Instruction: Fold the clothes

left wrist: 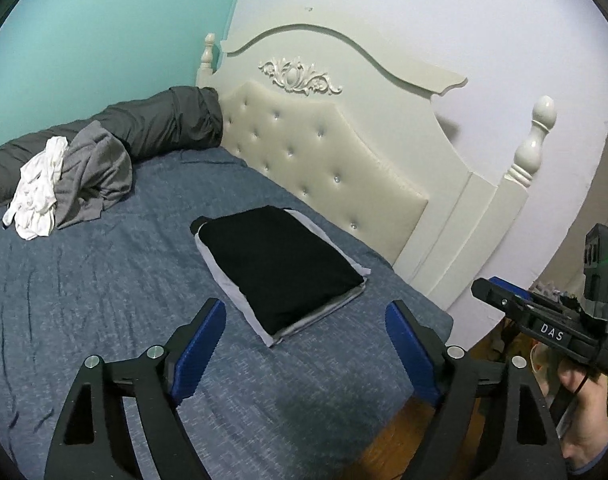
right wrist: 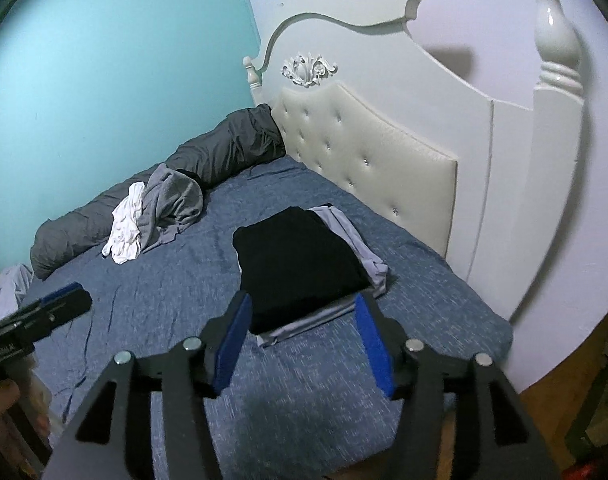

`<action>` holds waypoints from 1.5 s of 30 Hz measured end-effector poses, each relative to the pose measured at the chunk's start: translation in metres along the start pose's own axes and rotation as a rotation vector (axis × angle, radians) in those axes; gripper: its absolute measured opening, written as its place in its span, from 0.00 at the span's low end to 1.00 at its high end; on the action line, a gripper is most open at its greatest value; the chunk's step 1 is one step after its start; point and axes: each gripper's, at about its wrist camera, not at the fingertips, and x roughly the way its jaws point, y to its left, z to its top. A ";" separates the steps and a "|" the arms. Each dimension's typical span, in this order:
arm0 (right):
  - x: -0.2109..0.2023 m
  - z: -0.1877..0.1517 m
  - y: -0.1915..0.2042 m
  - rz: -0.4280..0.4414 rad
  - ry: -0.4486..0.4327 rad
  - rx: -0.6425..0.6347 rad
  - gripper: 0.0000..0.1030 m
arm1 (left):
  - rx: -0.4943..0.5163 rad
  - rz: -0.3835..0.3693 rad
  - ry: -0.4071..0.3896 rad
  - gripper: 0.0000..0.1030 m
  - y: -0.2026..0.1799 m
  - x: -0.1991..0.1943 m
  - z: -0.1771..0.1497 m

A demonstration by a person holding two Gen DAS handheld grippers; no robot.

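A folded stack lies on the blue bed sheet [left wrist: 104, 280] near the headboard, with a black garment [left wrist: 280, 264] on top of light grey ones [left wrist: 304, 326]. My left gripper [left wrist: 305, 308] hangs open just short of the stack's near edge, its blue pads wide apart and bare. In the right wrist view my right gripper [right wrist: 304, 299] is open too, and the near end of the black garment [right wrist: 300, 268] shows between its fingertips, untouched. A loose pile of a white garment [left wrist: 36, 196] and a grey garment [left wrist: 92, 176] sits at the far left of the bed.
A dark grey rolled duvet [left wrist: 156, 124] runs along the teal wall behind the pile. The cream tufted headboard [left wrist: 323, 152] with its posts stands to the right. Wooden floor [left wrist: 391, 440] shows past the bed's near corner. A hand [left wrist: 583, 412] grips the other tool at the right edge.
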 end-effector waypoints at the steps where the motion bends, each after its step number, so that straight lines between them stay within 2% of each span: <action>1: -0.004 -0.002 0.002 -0.005 -0.003 0.004 0.60 | 0.002 0.007 -0.005 0.86 0.001 -0.004 -0.001; 7: -0.028 -0.011 0.011 -0.025 -0.021 0.040 0.72 | 0.006 0.017 -0.029 0.90 0.001 -0.029 -0.007; 10: -0.041 -0.017 0.016 -0.027 -0.039 0.051 0.85 | 0.027 0.016 -0.036 0.93 -0.003 -0.041 -0.009; 14: -0.054 -0.023 0.022 -0.028 -0.055 0.058 0.94 | 0.052 0.007 -0.042 1.00 -0.010 -0.057 -0.012; 28: -0.096 -0.043 0.046 -0.042 -0.102 0.035 0.97 | 0.058 0.020 -0.060 1.00 -0.015 -0.088 -0.029; 45: -0.118 -0.057 0.060 -0.038 -0.123 0.001 0.97 | 0.061 0.049 -0.062 1.00 -0.013 -0.106 -0.042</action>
